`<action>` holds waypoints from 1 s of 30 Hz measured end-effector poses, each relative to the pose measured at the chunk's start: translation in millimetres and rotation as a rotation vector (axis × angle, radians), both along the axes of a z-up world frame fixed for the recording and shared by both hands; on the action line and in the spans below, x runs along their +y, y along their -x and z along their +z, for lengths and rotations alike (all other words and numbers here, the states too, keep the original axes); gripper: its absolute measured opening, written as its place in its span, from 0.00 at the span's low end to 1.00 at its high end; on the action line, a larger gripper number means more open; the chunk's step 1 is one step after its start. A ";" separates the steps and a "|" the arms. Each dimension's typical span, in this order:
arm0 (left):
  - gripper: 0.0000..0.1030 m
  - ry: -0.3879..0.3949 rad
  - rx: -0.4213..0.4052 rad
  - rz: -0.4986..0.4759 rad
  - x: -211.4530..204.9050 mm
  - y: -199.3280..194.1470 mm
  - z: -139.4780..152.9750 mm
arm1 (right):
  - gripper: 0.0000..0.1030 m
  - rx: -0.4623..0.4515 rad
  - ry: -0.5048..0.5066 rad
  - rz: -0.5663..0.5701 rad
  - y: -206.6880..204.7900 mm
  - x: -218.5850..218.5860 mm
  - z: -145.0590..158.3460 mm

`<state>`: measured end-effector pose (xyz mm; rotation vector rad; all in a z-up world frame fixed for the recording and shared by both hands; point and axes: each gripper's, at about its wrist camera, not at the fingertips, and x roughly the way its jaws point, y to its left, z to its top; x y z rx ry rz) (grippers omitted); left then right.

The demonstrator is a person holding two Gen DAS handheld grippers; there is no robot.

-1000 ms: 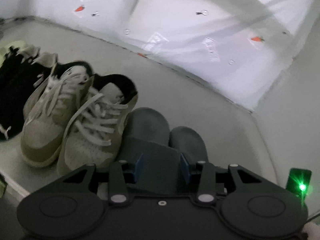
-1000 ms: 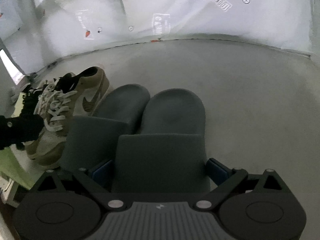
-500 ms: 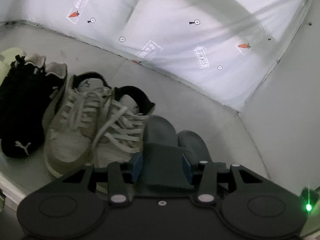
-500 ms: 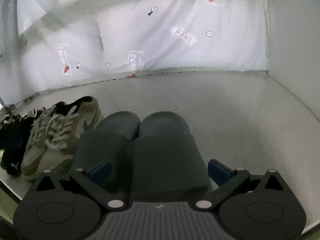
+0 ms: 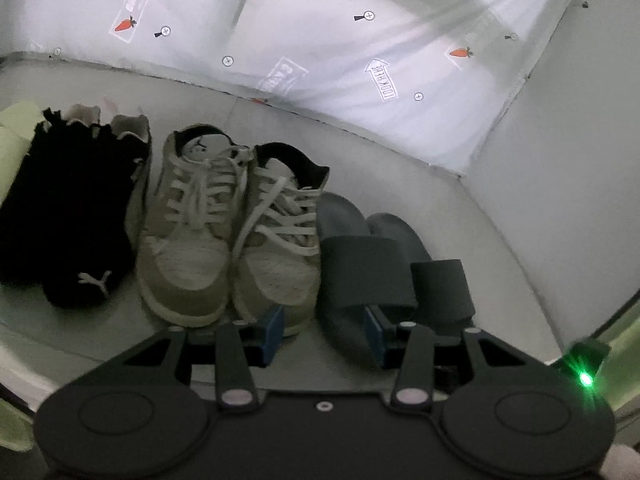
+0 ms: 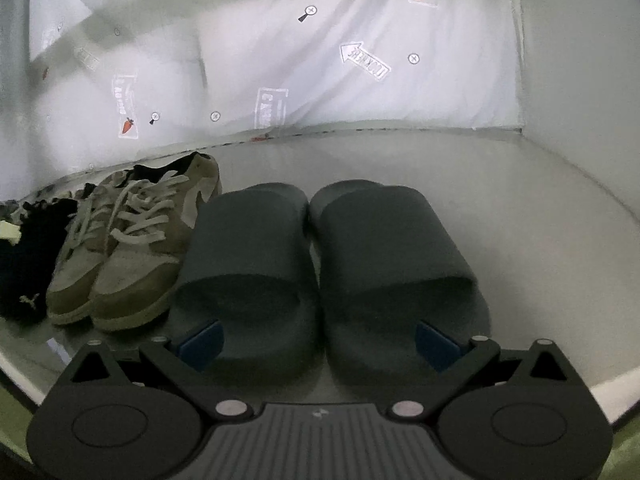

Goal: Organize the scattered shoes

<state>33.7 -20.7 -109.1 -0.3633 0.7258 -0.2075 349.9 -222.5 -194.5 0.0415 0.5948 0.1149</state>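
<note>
A pair of dark grey slides stands side by side on the pale shelf floor, toes toward me. My right gripper is open wide, its blue pads just outside the two toes. In the left wrist view the slides sit right of a pair of beige laced sneakers. My left gripper is open in front of the gap between sneaker and slide, gripping nothing. The sneakers also show at the left of the right wrist view.
Black shoes with a white logo stand left of the sneakers. A white printed sheet backs the shelf and a plain wall closes its right side. Bare floor lies right of the slides. A green light glows at lower right.
Both grippers have drawn back from the slides, which stay on the shelf. The slide strap that lay between my left gripper's pads is now clear of them.
</note>
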 end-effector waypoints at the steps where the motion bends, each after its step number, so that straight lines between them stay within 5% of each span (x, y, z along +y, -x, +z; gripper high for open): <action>1: 0.44 -0.003 0.002 0.004 3.7 0.7 0.0 | 0.98 -0.009 0.014 0.000 -4.2 3.1 -2.5; 13: 0.44 -0.033 0.074 0.006 31.1 -2.1 -10.1 | 0.94 -0.096 0.061 -0.007 -29.1 23.2 -23.8; 17: 0.44 -0.031 0.073 -0.007 29.5 -6.1 -10.5 | 0.64 -0.113 0.044 -0.085 -29.6 21.3 -21.3; 30: 0.44 0.044 0.036 -0.028 14.2 -29.6 -6.2 | 0.28 -0.120 0.061 -0.068 -27.0 15.8 15.8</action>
